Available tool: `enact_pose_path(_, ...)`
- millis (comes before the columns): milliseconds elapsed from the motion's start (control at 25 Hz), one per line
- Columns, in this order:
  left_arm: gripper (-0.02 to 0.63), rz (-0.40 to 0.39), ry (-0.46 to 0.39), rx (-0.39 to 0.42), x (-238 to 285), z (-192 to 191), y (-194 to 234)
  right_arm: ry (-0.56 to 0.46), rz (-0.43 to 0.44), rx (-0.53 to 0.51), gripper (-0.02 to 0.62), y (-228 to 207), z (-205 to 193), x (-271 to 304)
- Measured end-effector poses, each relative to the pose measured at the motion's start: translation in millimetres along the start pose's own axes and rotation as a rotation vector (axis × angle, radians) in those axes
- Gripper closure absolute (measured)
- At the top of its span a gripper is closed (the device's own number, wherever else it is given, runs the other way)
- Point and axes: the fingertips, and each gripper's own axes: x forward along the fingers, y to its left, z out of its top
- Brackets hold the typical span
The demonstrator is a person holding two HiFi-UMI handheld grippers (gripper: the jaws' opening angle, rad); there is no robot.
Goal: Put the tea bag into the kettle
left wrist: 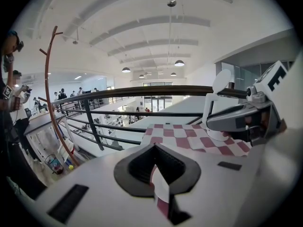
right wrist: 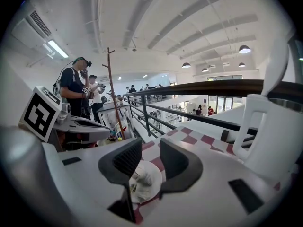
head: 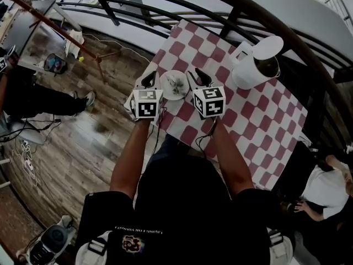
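The left tongs (head: pixel 148 81) are held over the left edge of the tabletop (head: pixel 248 120), which carries a red-and-white checked cloth. In the left gripper view the left tongs (left wrist: pixel 154 148) are drawn together, with only a thin slit between them that shows the cloth. They hold nothing.

Just right of the left tongs, a small white plate (head: pixel 167 88) sits on the cloth between the two tongs. The tea bag (head: pixel 177 83) lies on this plate, crumpled, and neither pair of tongs touches it.

The right tongs (head: pixel 198 77) are held just right of the plate. In the right gripper view the right tongs (right wrist: pixel 150 145) stand apart. The plate (right wrist: pixel 155 173) and the tea bag (right wrist: pixel 137 178) show through the gap, below the tips and clear of them.

Farther right, well apart from the plate, a white kettle (head: pixel 248 70) stands on the tabletop. Its lid (head: pixel 267 47) is tipped up, leaving the mouth open. In the right gripper view the kettle (right wrist: pixel 265 136) is at the right edge, with its handle facing the tongs.
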Motion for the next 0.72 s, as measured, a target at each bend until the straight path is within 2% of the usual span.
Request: enact_pose_path(720,0.603,-0.03,0.104,0.022,14,-47,-20,0.149,0.02,0.043,0.469,5,-76,13)
